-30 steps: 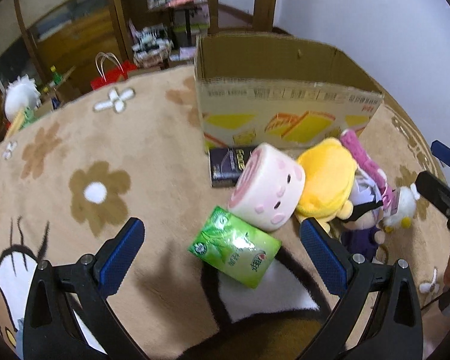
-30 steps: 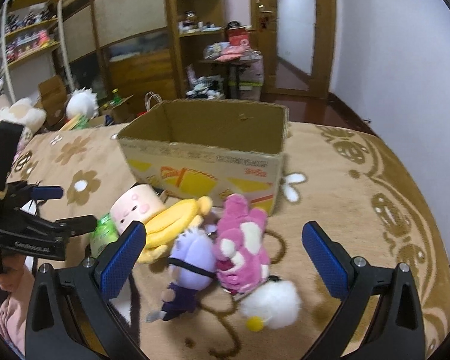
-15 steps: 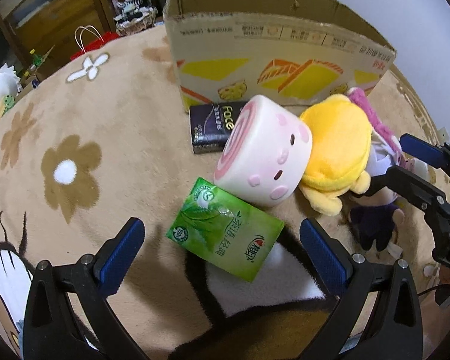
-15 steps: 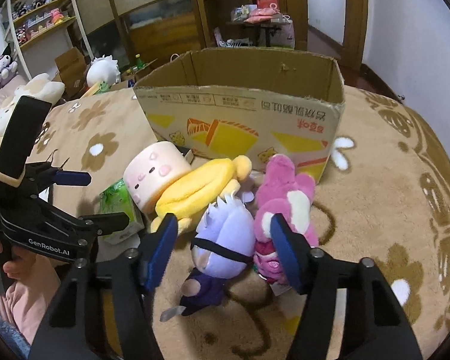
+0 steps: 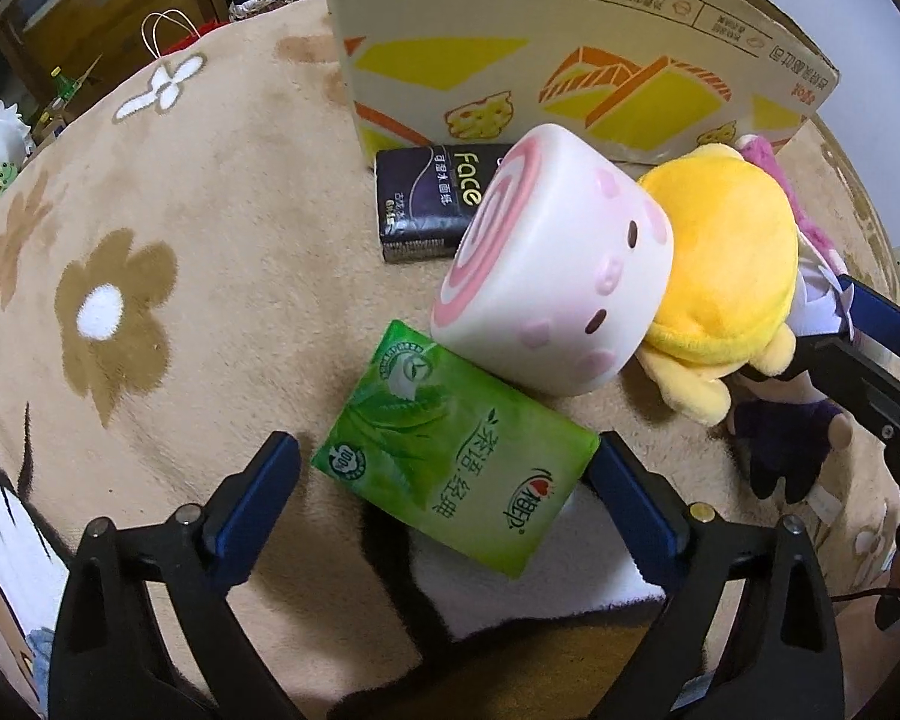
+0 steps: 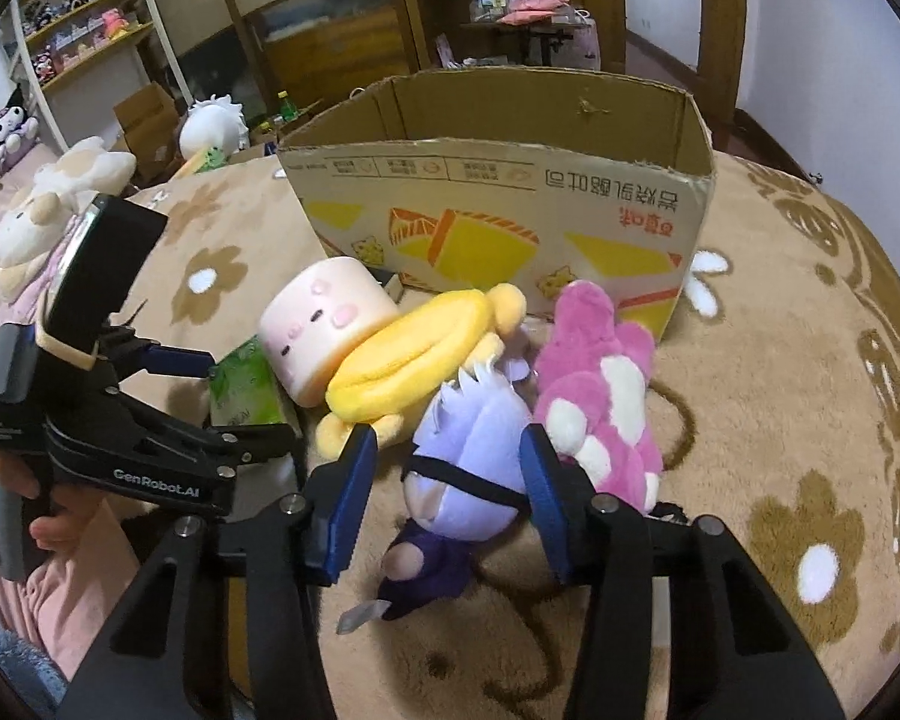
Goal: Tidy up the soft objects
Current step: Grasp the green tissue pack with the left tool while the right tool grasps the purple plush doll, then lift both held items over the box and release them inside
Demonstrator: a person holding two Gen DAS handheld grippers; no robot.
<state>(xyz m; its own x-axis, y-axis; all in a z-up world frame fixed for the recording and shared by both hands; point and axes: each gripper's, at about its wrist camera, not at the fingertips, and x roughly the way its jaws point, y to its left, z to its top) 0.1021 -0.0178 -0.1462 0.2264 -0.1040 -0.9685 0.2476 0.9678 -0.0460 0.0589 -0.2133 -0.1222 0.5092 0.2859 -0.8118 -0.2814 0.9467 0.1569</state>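
A green tissue pack lies flat on the flowered rug, between the fingers of my left gripper. That gripper's jaws are closing; the left pad still stands clear of the pack. A pink-swirl roll plush leans on the pack's far edge, and a yellow plush lies beside the roll. My right gripper points down over a purple-haired doll. Its jaws are closing around the doll's head, with a gap left at the left pad. A pink plush lies right of the doll.
An open cardboard box stands just behind the toys, with a dark tissue pack at its foot. A hand holds the left gripper's handle. Shelves, more plush toys and boxes line the room beyond the rug.
Both grippers have come down toward the rug. The right jaws narrowed from wide apart to either side of the purple doll's head. The left jaws now straddle the green pack.
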